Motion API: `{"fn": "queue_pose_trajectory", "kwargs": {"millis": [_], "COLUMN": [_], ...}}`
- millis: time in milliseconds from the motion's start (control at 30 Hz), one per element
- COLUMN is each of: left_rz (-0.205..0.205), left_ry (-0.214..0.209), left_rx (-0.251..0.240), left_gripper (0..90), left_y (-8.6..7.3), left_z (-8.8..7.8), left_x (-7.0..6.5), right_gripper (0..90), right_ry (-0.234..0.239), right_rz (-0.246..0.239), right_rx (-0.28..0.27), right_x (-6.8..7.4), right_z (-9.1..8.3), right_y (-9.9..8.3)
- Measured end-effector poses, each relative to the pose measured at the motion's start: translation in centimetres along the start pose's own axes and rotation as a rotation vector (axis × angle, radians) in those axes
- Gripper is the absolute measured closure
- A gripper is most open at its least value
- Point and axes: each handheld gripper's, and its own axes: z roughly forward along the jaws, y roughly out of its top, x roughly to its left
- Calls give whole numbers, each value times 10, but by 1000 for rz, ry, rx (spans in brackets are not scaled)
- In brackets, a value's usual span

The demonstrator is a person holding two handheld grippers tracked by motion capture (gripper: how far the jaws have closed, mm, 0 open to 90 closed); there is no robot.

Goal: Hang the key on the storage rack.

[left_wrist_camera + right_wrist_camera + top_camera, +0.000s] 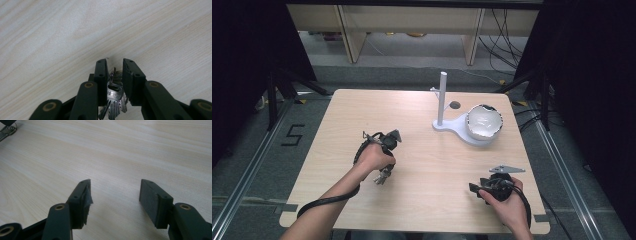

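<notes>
1. Left tool [115, 65]: pointed down at the pale wood-grain tabletop [422, 150], its two black jaws drawn close together around a bunch of silver metal keys [114, 96]; both pads sit right beside the bunch, but whether they press on it cannot be told
2. Bunch of silver metal keys: in the high view it lies on the tabletop in the near-left area [383, 176], directly under the left hand [374, 157]; in the left gripper view the blades and a ring stand between the jaws, some blades fanning below the pads
3. Left tool in the high view [384, 170]: gripped from above by the left hand, its cable trailing back along the forearm
4. Right tool [114, 192]: jaws spread wide with bare tabletop between them and nothing held; the pad on the picture's left shows a frayed edge
5. Right tool in the high view [474, 189]: resting near the front-right edge, held by the right hand [504, 197], well apart from the keys
6. White stand with an upright post [442, 102]: at the far right of the tabletop, a white bowl with a dark rim [484, 121] seated on its base
</notes>
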Motion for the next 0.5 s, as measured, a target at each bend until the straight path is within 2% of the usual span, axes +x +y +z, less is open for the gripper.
{"fn": "queue_pose_trajectory", "kwargs": {"millis": [100, 267, 300, 500], "left_rz": [7, -10, 1, 9], "left_ry": [3, -4, -2, 0], "left_rx": [4, 13, 17, 3], "left_gripper": [757, 790, 796, 870], "left_y": [0, 0, 0, 0], "left_z": [0, 2, 2, 2], "left_x": [1, 0, 0, 1], "right_gripper": [437, 437, 437, 436], "right_ry": [-1, -1, 1, 3], "right_rz": [0, -5, -6, -3], "right_rx": [0, -1, -2, 1], "right_x": [0, 0, 0, 0], "right_z": [0, -1, 0, 1], "right_y": [0, 0, 0, 0]}}
